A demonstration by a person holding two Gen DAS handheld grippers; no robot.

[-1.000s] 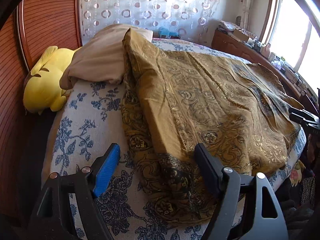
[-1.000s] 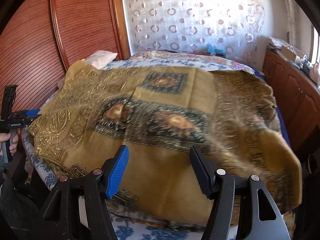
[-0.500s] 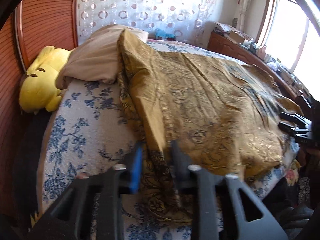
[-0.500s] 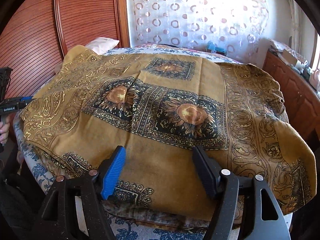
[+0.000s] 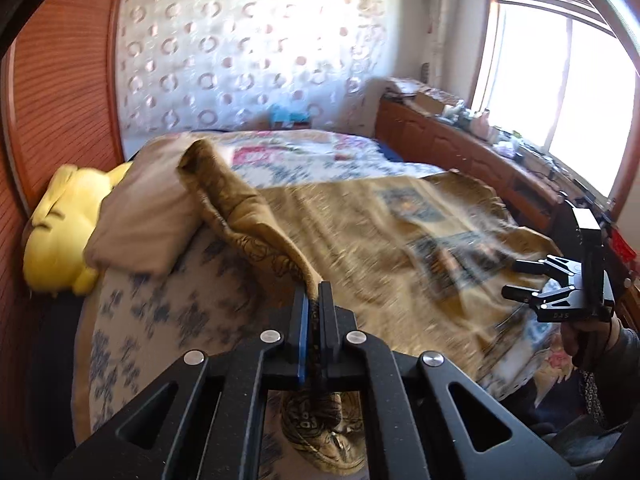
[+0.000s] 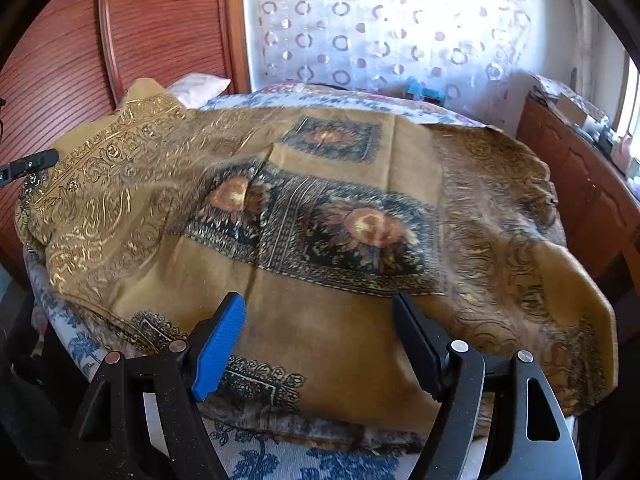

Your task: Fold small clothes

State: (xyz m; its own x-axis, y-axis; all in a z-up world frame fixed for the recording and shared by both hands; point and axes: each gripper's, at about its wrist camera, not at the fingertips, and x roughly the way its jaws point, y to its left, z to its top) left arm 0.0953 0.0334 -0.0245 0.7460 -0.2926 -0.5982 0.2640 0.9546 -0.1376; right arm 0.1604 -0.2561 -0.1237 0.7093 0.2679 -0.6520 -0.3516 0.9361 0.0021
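Two grippers work at one large mustard-gold cloth [image 6: 320, 344] spread over a bed [image 6: 312, 460] whose cover is white with blue flowers. Across the cloth's middle runs a dark band of squares, each framing an orange-brown flower, and a smaller such square sits farther back; a wide strip of dark scrollwork runs down its right side in the right wrist view, and a strip printed in shiny gold covers its left part. Small dark ornamental squares mark the plain field near the front edge, which hangs slightly over the bed's near side. The left gripper [image 5: 314, 300] has its fingers pressed together on the cloth's edge, having just closed on it, and the pinched hem rises from the mattress as a ridge running back toward a beige pillow [image 5: 148, 216]; a fold of the same fabric droops below the jaws. Much of the cloth looks smeared by motion blur in the left wrist view. The right gripper [image 6: 320, 320] hovers low over the near plain part with its fingers wide apart, having just spread a little further, and nothing is between them. A yellow plush toy [image 5: 60, 228] lies beside the pillow against the red-brown ribbed wooden panel [image 5: 56, 80].
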